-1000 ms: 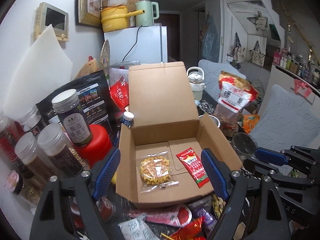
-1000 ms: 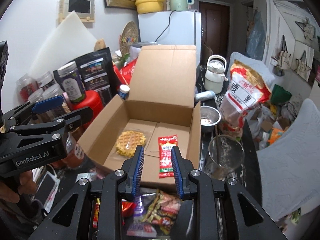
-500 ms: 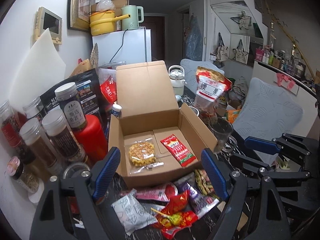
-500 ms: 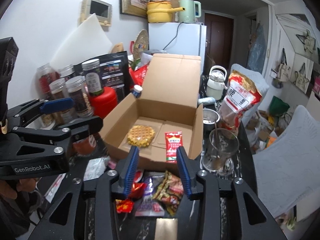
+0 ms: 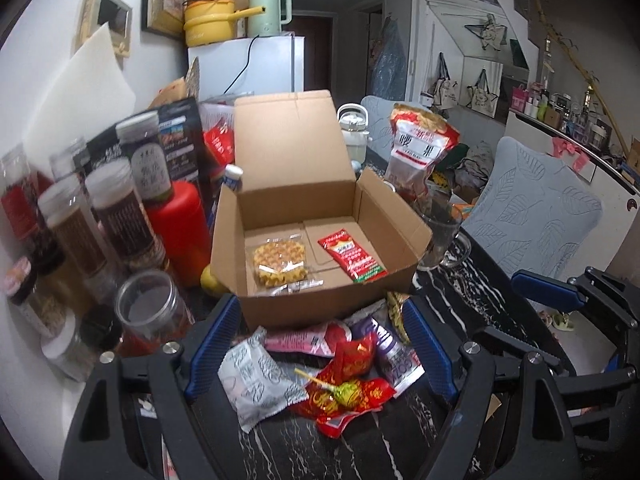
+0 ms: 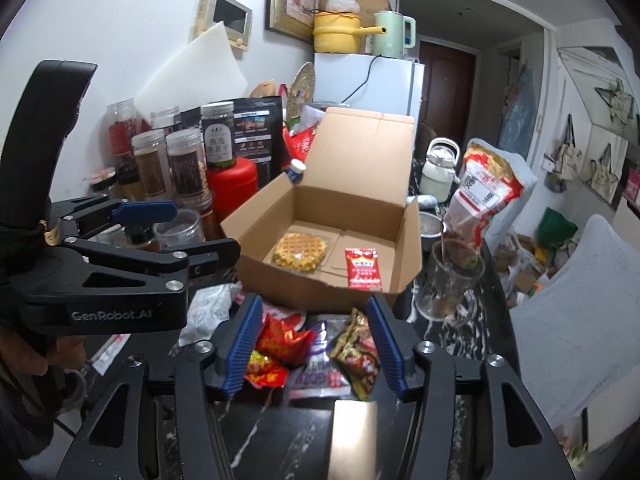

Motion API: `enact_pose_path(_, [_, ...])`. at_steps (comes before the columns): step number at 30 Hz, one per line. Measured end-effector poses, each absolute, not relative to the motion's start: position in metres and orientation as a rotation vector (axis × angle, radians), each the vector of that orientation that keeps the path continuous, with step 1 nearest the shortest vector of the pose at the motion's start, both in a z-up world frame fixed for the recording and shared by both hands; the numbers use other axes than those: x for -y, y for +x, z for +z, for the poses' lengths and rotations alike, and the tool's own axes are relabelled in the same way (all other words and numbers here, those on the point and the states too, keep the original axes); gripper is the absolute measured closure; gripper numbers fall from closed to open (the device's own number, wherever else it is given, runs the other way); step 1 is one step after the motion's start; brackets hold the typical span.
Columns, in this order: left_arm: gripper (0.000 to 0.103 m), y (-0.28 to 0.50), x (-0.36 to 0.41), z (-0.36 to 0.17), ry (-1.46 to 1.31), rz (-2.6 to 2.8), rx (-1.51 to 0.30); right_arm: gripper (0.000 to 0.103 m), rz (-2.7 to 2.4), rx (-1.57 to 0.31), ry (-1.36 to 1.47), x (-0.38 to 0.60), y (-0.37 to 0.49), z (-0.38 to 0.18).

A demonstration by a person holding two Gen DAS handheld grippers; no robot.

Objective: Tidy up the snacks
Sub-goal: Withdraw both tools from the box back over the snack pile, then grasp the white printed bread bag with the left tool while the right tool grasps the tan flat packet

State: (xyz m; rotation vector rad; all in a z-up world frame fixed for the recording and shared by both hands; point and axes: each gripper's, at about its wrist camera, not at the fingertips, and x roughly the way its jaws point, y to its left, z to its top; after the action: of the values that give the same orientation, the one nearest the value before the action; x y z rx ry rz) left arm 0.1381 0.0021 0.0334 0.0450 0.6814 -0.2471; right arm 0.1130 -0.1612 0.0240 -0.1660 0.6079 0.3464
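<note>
Down below, a dark stone tabletop (image 5: 460, 292), crowded at the sides with tall jars (image 5: 116, 216) and a big snack bag (image 5: 420, 152) – pushed back, likely to leave room in the middle. In that middle, a brown cardboard box (image 5: 320, 314) with its lid flipped up and back, so that snacks can drop straight in from above. Just in front of the box, two tools pointing down at the same spot. Left gripper (image 5: 320, 304) with jaws spread wide and nothing pinched between them, hanging low over the loose snacks. Right gripper (image 6: 314, 300) with jaws opening wider right now, pads touching nothing, wrappers lying under the gap – probably getting ready to fit around one of them. Between the jaws and the box wall, a messy snack pile (image 5: 344, 364) lying flat on the tabletop, not yet put away: a silver-white packet (image 5: 256, 380), some crinkly red wrappers (image 5: 352, 396), a purple one, a brown one. Close to the box, so only a short trip for each. Inside the box already, side by side on the floor and not touching: a round waffle (image 5: 280, 262) in clear wrap on the left, and a small red packet (image 5: 352, 258) on the right. Laid flat, perhaps to save space for more. Smallest of all, a green lollipop (image 5: 340, 390) on top of the red wrappers, stick poking out – maybe tricky to pinch.
</note>
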Motion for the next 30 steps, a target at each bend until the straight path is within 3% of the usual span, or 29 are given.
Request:
enact_pose_path(28, [0.02, 0.158, -0.041, -0.071, -0.035, -0.096, -0.849, 0.047, 0.254, -0.708, -0.043, 0.18, 0.111, -0.073])
enact_pose_path(30, [0.02, 0.164, -0.045, -0.079, -0.041, -0.081, -0.869, 0.041, 0.236, -0.709, -0.042, 0.183, 0.109, -0.076])
